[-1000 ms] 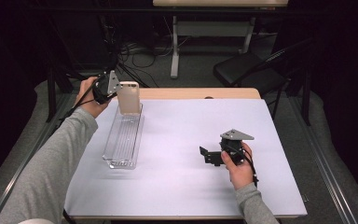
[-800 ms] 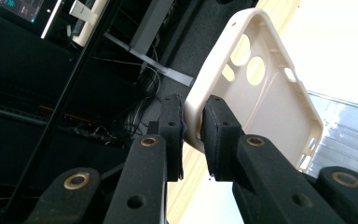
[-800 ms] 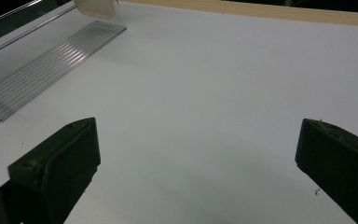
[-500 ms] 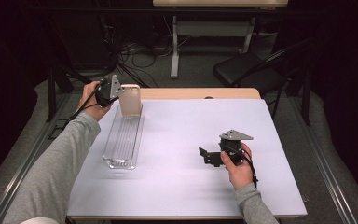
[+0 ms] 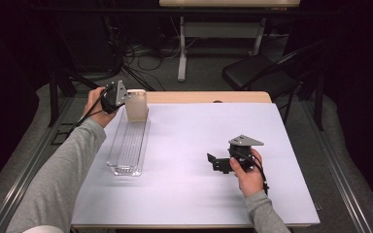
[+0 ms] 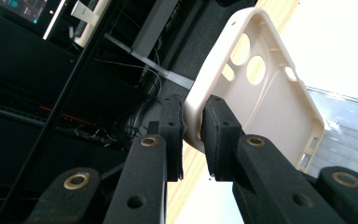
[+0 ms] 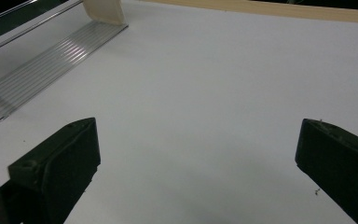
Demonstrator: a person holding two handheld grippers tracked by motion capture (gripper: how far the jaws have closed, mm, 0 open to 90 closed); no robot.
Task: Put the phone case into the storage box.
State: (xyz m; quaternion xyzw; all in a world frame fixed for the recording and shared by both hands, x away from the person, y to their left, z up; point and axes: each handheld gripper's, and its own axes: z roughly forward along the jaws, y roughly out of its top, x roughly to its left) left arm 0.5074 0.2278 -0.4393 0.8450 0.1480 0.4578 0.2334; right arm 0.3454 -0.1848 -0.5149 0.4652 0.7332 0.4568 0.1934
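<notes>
high view: left tongs [image 5: 126, 99] pinch one phone case [image 5: 136, 105] over one clear tray [image 5: 127, 150]; right tongs [image 5: 212, 160] spread.

readable text: none | phone case [image 6: 279, 93]: plain, no brand or label | clear tray [image 5: 128, 145]: no marking | table sheet [image 5: 199, 145]: blank | screen [image 6: 28, 9] at top left of the left gripper view: coloured glow (too blurred to read) | grippers: no lettering legible
</notes>
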